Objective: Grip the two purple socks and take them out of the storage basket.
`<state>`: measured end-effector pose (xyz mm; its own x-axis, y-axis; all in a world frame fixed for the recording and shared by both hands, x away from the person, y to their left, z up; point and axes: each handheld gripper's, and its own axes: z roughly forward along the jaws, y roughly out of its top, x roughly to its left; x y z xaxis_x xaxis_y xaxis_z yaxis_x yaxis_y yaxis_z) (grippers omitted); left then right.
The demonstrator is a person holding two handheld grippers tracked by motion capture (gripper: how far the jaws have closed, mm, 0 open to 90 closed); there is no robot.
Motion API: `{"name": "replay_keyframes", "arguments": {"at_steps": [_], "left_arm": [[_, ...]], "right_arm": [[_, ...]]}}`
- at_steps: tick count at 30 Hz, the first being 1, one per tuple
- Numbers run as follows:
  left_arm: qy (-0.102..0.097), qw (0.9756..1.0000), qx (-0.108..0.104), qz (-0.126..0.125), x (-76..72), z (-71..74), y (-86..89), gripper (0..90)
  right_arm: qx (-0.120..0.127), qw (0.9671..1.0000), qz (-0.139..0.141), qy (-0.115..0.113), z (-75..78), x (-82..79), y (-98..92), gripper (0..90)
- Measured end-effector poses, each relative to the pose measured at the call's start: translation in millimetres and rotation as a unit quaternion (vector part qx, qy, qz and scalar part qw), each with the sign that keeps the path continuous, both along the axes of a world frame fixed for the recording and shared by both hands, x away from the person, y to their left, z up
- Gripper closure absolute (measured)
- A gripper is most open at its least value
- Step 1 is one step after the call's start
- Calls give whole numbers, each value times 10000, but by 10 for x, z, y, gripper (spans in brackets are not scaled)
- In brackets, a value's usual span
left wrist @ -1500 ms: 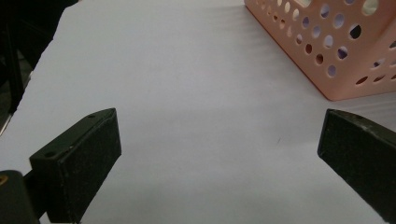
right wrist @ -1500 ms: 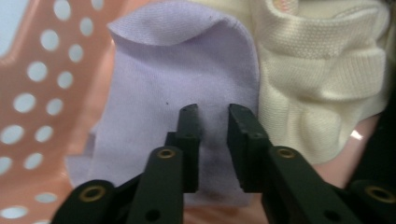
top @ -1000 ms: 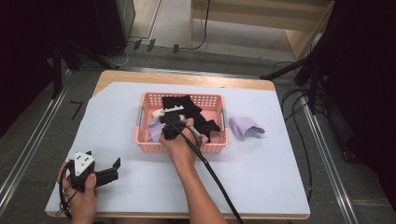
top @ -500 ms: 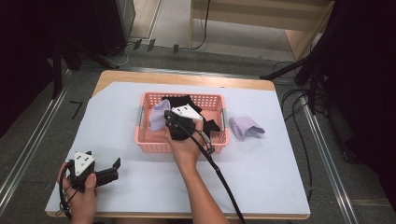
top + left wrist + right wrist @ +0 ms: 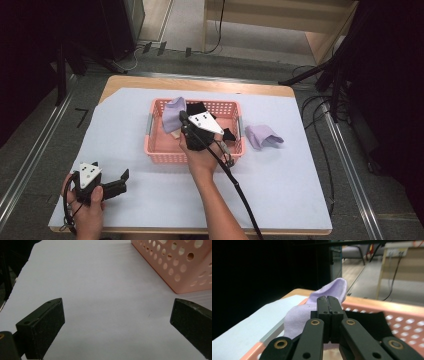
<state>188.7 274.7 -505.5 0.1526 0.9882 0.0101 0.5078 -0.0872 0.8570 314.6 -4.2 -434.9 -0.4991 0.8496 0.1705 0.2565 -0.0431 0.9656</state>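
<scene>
Two grippers, one job: my right gripper point(image 5: 328, 300) pinches a lilac sock point(image 5: 173, 114) above the pink basket point(image 5: 165, 152), lifting it clear, while my left gripper point(image 5: 121, 181) waits wide-jawed on the table point(image 5: 280, 195).

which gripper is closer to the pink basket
Right. The right gripper is over the pink basket, shut on a lilac cloth it holds above it. The left gripper sits open on the table in front of the basket, apart from it.
</scene>
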Motion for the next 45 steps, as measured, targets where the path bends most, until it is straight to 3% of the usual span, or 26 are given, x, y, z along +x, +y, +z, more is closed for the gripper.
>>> {"name": "replay_keyframes", "arguments": {"at_steps": [3,9,16,26,34,44,45], "left_arm": [[-5,10000,5,1,0,0,0,3],[-16,10000,6,4,1,-2,-1,3],[-25,10000,17,-7,0,-2,1,2],[-24,10000,16,2,-1,-2,-2,2],[-47,10000,11,3,-1,-4,-4,3],[-43,10000,18,5,-3,-3,-7,3],[-45,10000,10,5,-4,-4,-8,3]], "right_arm": [[-91,9997,-121,-203,49,5,-78,900],[-12,9989,-268,-390,136,1,-242,900],[89,9978,-460,-471,206,1,-445,900],[227,9943,-904,-515,223,-16,-903,900],[237,9900,-1274,-553,235,-31,-1303,900],[200,9818,-1840,-420,106,-75,-1848,900],[236,9798,-1957,-344,68,-91,-1945,900]]}}
